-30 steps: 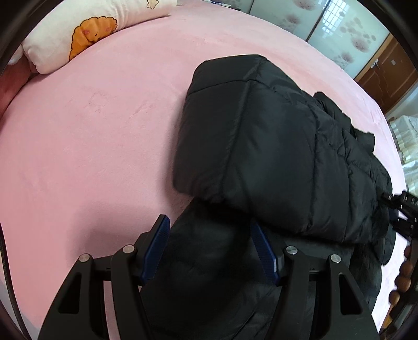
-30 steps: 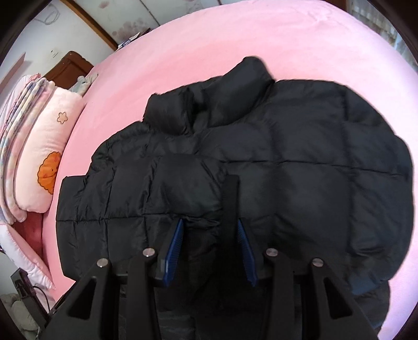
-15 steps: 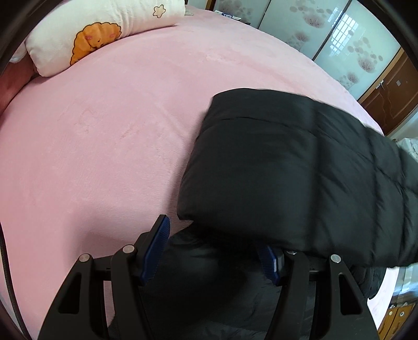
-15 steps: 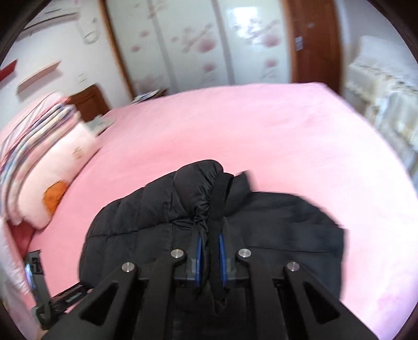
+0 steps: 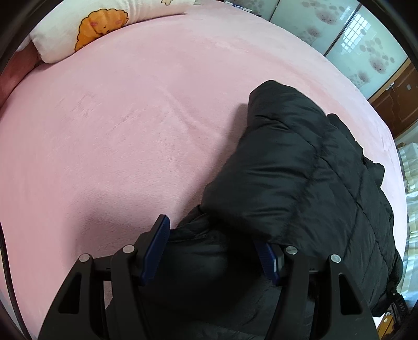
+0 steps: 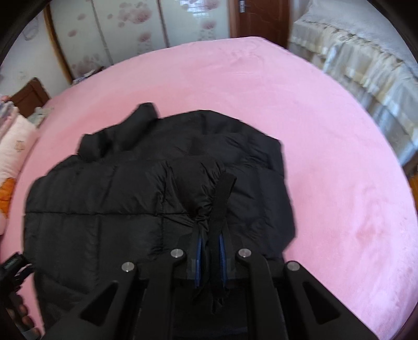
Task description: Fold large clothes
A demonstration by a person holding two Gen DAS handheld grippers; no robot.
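A black quilted puffer jacket (image 6: 104,196) lies on the pink bed (image 6: 313,130), with one part folded over the rest. My right gripper (image 6: 209,248) is shut on a gathered bunch of its fabric and a black strip, held just above the jacket's near middle. In the left wrist view the jacket (image 5: 300,170) fills the right side. My left gripper (image 5: 213,253) stands at the jacket's near edge, its blue pads pressed on a puffy bulge of jacket. The folded layer hides part of its right pad.
A white pillow with an orange cartoon (image 5: 99,23) lies at the bed's far left. Flowered sliding wardrobe doors (image 6: 125,34) and a wooden door (image 6: 261,18) stand beyond the bed. Pale draped cloth (image 6: 352,60) runs along the right side.
My right gripper closed on the jacket fabric, then rose and tilted up, so the room beyond now shows. The jacket's folded part swung across and drew in. My left gripper stayed put.
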